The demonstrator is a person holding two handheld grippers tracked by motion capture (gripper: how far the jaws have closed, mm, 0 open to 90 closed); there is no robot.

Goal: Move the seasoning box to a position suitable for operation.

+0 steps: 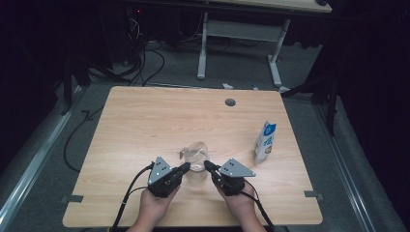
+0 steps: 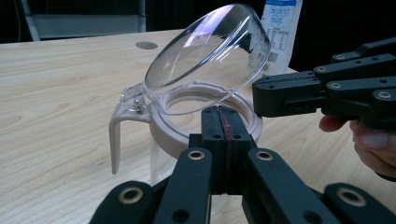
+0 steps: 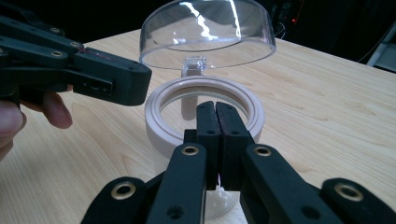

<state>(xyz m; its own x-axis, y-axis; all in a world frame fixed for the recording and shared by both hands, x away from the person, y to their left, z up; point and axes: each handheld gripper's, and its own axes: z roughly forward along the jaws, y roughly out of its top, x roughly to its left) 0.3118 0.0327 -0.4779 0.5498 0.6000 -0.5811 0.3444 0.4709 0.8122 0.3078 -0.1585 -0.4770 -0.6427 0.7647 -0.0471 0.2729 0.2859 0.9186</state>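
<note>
A clear jug with a white rim stands on the wooden table, near the front middle. Its clear domed lid is hinged up and stands open, and a white handle hangs down one side. My left gripper is shut, its tips right at the near side of the rim, with nothing between the pads. My right gripper is shut too and points at the jug from the other side. In the left gripper view its own jaws are pressed together; in the right gripper view so are that gripper's.
A white and blue carton stands upright to the right of the jug, near the table's right edge. A round cable hole lies at the far middle. Desk legs and cables lie on the floor beyond.
</note>
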